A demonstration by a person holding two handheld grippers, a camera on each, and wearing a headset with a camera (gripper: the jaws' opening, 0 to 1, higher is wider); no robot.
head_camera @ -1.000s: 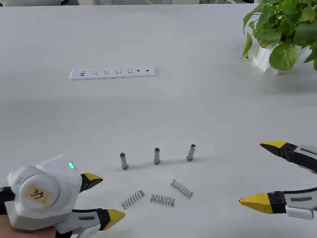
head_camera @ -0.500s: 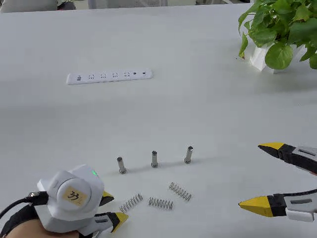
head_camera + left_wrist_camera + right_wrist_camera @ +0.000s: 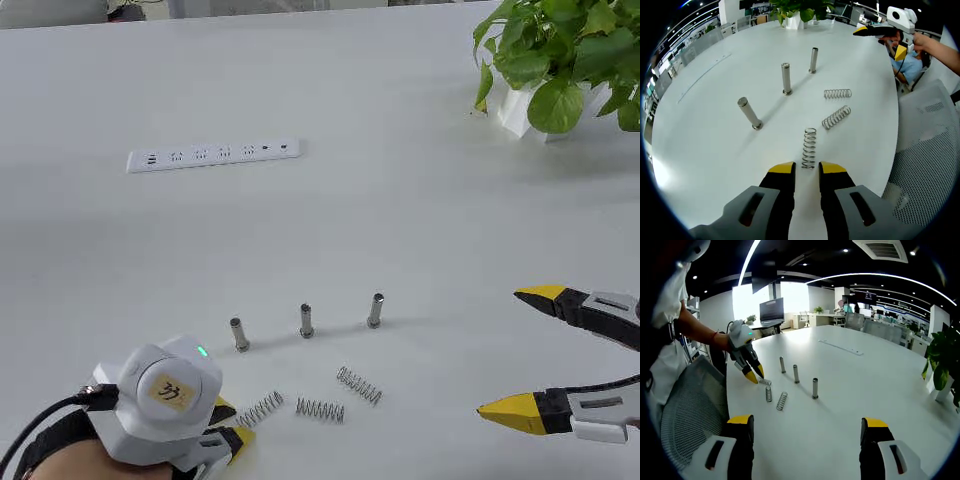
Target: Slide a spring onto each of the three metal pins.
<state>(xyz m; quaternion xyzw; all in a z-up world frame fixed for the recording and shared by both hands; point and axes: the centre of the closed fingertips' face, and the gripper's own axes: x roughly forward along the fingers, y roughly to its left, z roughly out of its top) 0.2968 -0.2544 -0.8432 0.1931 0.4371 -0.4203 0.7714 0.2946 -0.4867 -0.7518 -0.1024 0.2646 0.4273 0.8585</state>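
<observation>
This looks like the pickup step: the left gripper [image 3: 807, 168], jaws slightly apart, aims at the nearest spring [image 3: 809, 147], lying on the desk [image 3: 705, 150] at frame centre below three bare pins [image 3: 785, 78]. The next move likely calls for advancing and pinching it, while the right gripper [image 3: 805, 422] hangs spread wide.

Bright, even overhead light — pins [image 3: 307, 320] cast soft shadows toward 3 o'clock; sharp focus, gripper views bowing at their edges.

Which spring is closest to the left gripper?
The leftmost spring in the head view, lying just ahead of the tips of the left gripper. The middle spring and the right spring lie farther away.
</observation>
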